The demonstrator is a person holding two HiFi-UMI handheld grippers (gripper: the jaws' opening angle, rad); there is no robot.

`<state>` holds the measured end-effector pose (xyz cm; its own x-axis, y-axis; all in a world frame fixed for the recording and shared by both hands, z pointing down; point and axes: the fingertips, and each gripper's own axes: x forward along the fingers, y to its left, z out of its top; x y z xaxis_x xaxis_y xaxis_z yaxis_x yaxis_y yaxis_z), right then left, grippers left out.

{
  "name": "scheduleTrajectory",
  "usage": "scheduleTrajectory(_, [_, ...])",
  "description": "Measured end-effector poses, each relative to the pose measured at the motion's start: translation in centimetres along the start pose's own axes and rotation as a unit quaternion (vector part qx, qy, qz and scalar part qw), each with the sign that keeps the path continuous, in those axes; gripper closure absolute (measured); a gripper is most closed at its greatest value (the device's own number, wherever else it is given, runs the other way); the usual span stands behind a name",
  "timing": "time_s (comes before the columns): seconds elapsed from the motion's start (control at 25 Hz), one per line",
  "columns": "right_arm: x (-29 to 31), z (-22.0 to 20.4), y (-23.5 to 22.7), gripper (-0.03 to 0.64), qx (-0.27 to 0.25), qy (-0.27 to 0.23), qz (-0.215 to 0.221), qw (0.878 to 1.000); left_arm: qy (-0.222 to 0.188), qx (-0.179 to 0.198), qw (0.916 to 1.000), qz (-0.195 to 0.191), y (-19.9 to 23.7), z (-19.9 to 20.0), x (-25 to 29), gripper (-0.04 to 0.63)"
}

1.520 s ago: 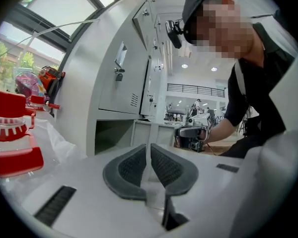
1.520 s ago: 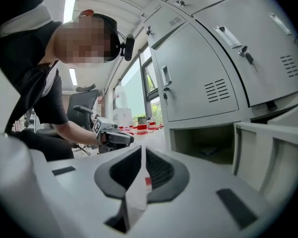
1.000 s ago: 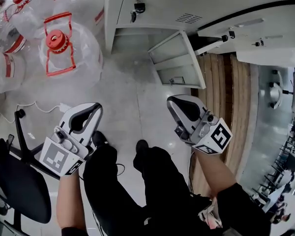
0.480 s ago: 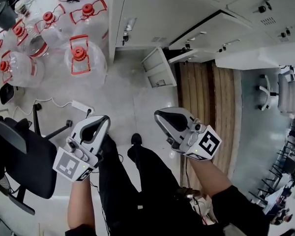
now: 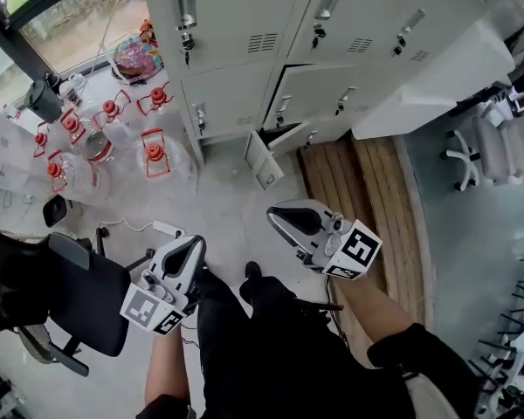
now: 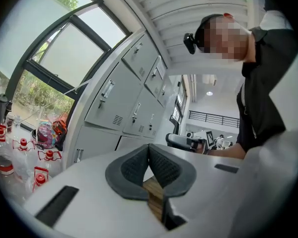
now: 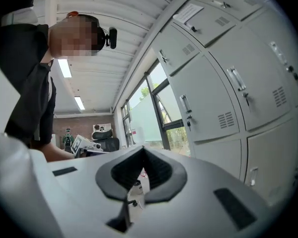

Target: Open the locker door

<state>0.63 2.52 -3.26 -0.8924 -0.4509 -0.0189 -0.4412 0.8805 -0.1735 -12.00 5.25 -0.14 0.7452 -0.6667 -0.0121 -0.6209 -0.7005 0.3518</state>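
Pale grey sheet-metal lockers [image 5: 236,24], vented and chrome-handled, are faced; one small lower door [image 5: 263,159] stands ajar. The white plastic left gripper [image 5: 190,247] and right gripper [image 5: 278,216] are kept well apart from it, ribbed black pads [image 6: 164,166] pressed together (nothing pinched).

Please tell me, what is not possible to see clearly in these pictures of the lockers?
- What lies behind the open door: head view, too small and seen from steeply above.
- Bottom lockers: left gripper view, partly hidden behind the left gripper, whose jaws are together.
- Lower locker: right gripper view, cut off by the dark round edge.
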Motion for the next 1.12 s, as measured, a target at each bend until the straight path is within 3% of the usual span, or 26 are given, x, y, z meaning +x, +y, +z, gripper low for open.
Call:
scheduleTrajectory(0.16, [-4.2,3.5,1.7,0.604,-0.037,0.004,0.014,0.999,-0.003,0.013,0.9999,0.010,-4.8,1.7,0.2,0.578])
scheduleTrajectory(0.36, [-7.2,4.1,3.2,0.606,-0.050,-0.005,0.019,0.999,-0.010,0.051,0.9986,-0.003,-9.3,3.2,0.8,0.578])
scheduleTrajectory(0.64, [-8.8,2.8,4.6,0.606,-0.027,-0.007,0.015,1.000,0.028,0.067,0.9970,-0.026,-11.5,-0.2,2.2,0.578])
scheduleTrajectory(0.8, [-9.2,1.9,5.5,0.606,-0.039,0.010,0.015,0.999,0.025,0.041,0.9986,-0.020,-11.1,-1.9,2.5,0.578])
scheduleTrajectory(1.12, [-10.0,1.3,5.4,0.606,-0.015,0.018,0.006,1.000,0.039,0.007,0.9985,-0.037,-11.6,-3.7,3.2,0.578])
